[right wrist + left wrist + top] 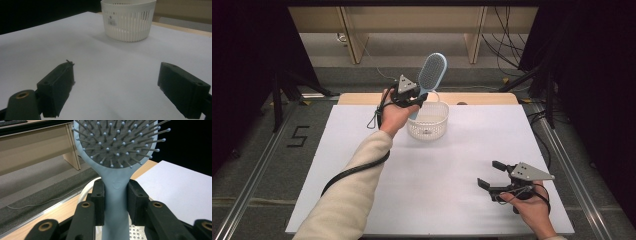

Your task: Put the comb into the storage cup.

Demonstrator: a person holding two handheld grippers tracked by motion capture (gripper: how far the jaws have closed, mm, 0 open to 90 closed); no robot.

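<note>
Hairbrush [117, 182] in your left hand-held gripper [413, 96] was the thing in play: the jaws were clamped on its pale blue handle, one pad on each side, with the bristled head standing up and tilted away above them. You held it in the air just over the near rim of the white basket [428, 120], which sat directly below and slightly beyond that hand-held gripper. It looked like the carrying step, either lowering the hairbrush into the basket or lifting it clear; the pictures did not settle which.

If it was going in, your next move called for tipping the head down so the long brush would fit the small round basket, then easing the jaws apart only once the handle rested on something.

Your right hand-held gripper [501, 181] lay low near the front right of the worktop [462, 165], jaws spread wide with nothing between them, well apart from the basket that stood ahead of it.

The worktop was a plain white sheet over a wooden top. Beyond it you had grey floor, pale wooden furniture, trailing cables and dark curtains at both sides.
</note>
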